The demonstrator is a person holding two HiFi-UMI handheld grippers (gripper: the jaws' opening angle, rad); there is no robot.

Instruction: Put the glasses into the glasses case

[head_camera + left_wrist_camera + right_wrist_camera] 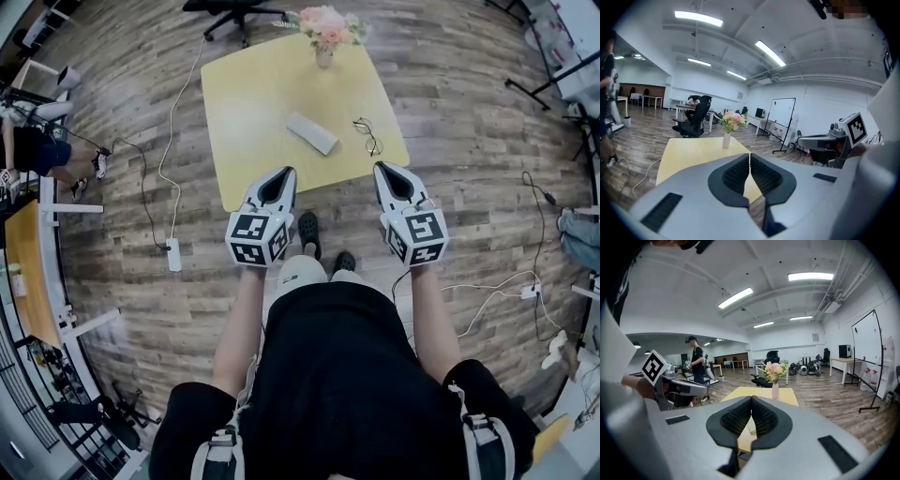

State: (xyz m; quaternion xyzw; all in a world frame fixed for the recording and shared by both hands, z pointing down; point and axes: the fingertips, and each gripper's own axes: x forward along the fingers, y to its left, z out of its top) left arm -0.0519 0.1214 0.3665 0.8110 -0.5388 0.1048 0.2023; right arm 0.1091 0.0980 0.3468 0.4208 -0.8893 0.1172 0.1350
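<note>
Left to right: the left hand-held gripper (285, 174) is held at the near edge of the yellow counter (246, 103), its jaws pressed together with nothing between them. Farther in we find the grey glasses case (312, 133) lying flat, and to its right the glasses (367, 137) — near the case but apart from it, on the bare top. A vase of pink flowers (324, 36) stands at the far edge. The right hand-held gripper (382, 171) — jaws likewise together, empty — is at the near edge, right of the glasses.
</note>
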